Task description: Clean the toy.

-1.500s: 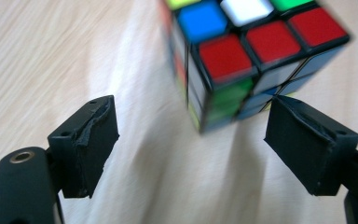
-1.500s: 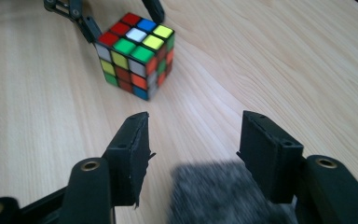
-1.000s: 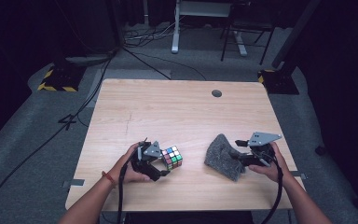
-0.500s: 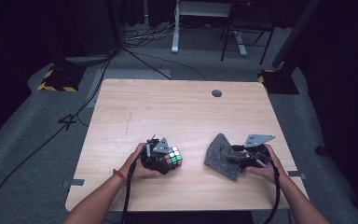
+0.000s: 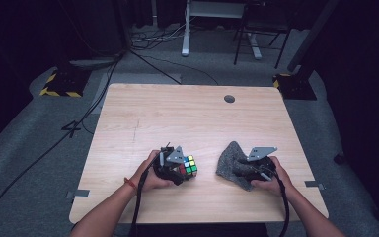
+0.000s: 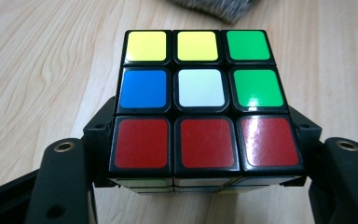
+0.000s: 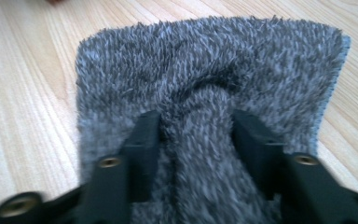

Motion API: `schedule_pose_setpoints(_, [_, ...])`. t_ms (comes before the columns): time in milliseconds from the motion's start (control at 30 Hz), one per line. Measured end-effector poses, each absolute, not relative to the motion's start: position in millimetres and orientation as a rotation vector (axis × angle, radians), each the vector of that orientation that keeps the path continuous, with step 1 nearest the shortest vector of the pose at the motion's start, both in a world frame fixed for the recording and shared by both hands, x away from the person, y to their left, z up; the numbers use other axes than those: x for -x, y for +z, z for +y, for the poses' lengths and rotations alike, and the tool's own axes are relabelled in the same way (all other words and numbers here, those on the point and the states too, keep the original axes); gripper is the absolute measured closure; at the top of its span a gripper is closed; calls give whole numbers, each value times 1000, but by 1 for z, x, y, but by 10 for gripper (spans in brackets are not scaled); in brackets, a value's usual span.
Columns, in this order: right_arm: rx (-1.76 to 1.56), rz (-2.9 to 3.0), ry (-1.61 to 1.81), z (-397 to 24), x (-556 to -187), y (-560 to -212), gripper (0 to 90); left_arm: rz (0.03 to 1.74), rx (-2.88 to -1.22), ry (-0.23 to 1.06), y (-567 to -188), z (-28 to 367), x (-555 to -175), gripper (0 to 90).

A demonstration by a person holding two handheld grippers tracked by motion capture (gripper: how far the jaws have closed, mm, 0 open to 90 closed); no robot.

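A scrambled Rubik's cube (image 5: 188,167) rests on the wooden table (image 5: 177,113) at the front left. My left gripper (image 5: 181,171) is shut on it. In the left gripper view the black jaws clamp the cube (image 6: 200,88) by its two sides, with the red row nearest the camera. At the front right lies a grey fuzzy cloth (image 5: 228,160). My right gripper (image 5: 240,168) is pressed down into it. Its jaws have just been closing, and in the right gripper view a raised fold of the cloth (image 7: 205,56) is pinched between the right gripper's (image 7: 198,128) jaws.
A small dark round grommet (image 5: 229,98) sits in the tabletop near its far edge. Cables trail from both grippers over the table's front edge. Beyond the table stand a chair and a desk frame on a dark floor.
My left gripper has slid right against the cube and shut on it. My right gripper has sunk onto the cloth and its jaws have narrowed around a fold.
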State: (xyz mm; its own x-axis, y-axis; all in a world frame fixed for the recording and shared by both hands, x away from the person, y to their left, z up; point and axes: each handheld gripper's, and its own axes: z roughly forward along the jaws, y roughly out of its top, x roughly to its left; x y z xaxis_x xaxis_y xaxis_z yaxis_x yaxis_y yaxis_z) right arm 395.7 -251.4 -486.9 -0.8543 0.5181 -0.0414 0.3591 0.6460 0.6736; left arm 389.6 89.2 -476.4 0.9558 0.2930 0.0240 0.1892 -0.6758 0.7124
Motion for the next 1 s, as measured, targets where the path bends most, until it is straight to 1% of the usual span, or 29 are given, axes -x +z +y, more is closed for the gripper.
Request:
schedule_pose_setpoints(33, [-712, 2633, 996, -251, -396, -487, 672, 332, -2326, 182, -475, 87, -389, 336])
schedule_pose_setpoints(100, [-698, 2628, 988, -250, -395, -486, 731, 310, -2324, 188, -471, 83, -388, 335])
schedule_pose_setpoints(200, [-661, 2617, 964, -249, -393, -483, 768, 284, -2324, 193, -468, 76, -386, 336])
schedule_pose_setpoints(333, [-641, 2590, 1093, -251, -390, -466, 771, 255, -2335, 198, -465, 66, -384, 335])
schedule_pose_setpoints(367, [-620, 2577, 1145, -249, -387, -458, 771, 246, -2339, 196, -464, 63, -384, 336])
schedule_pose_setpoints(500, [-520, 2533, 1255, -233, -376, -429, 771, 211, -2361, 201, -462, 50, -382, 336])
schedule_pose_setpoints(600, [-454, 2544, 1314, -221, -371, -416, 771, 199, -2365, 200, -462, 42, -382, 336])
schedule_pose_setpoints(667, [-432, 2552, 1330, -210, -369, -413, 768, 190, -2372, 199, -462, 38, -381, 336])
schedule_pose_setpoints(767, [-384, 2605, 1289, -191, -368, -418, 766, 176, -2367, 197, -461, 33, -379, 336])
schedule_pose_setpoints(833, [-372, 2624, 1273, -181, -368, -421, 765, 168, -2394, 199, -463, 31, -379, 336])
schedule_pose_setpoints(1000, [-353, 2634, 1233, -174, -367, -422, 759, 167, -2399, 200, -463, 31, -379, 336])
